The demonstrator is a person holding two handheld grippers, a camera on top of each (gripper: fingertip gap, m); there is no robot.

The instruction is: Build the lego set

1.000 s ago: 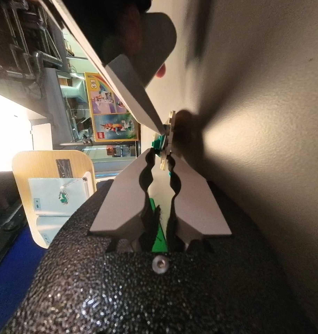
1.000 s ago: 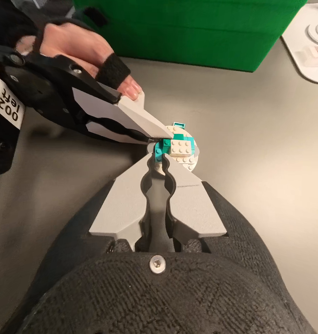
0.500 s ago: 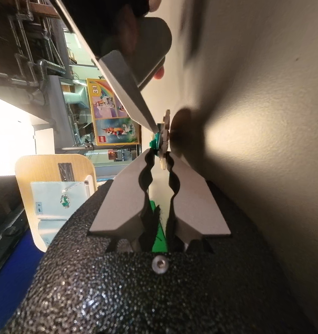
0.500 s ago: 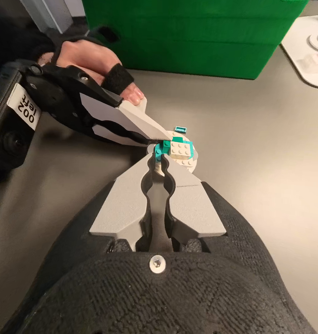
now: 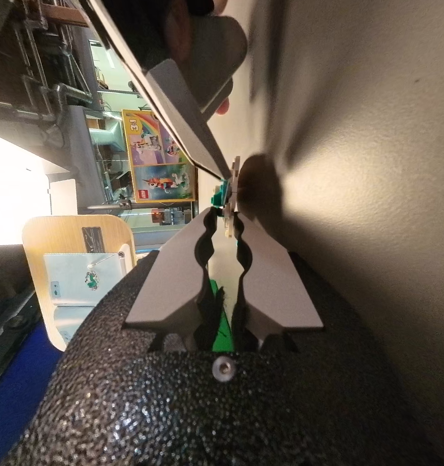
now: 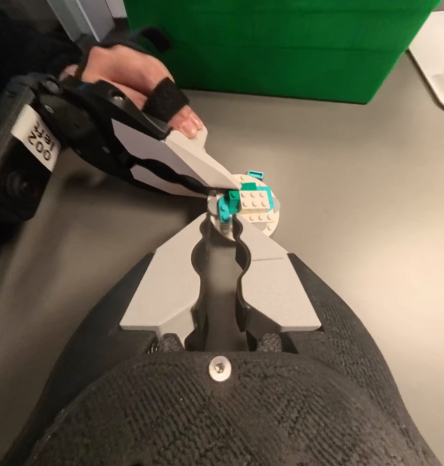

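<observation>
Grey tabletop [image 6: 342, 227] is carrying the round white lego build [image 6: 251, 209] out in the open, before a green bin [image 6: 279, 45] along its far edge. Since a second ago, the build is tilting up less. The right claw [image 6: 219, 218] is pinching a teal piece [image 6: 224, 209] at the build's near rim, nearly closed; the left claw [image 6: 222, 187] is clamping the plate's left rim. Seating looks unfinished.

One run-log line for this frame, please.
left tool: shut on lego build rim | right tool: shut on teal piece at build's edge | build: held above table | phase: likely seating piece
</observation>
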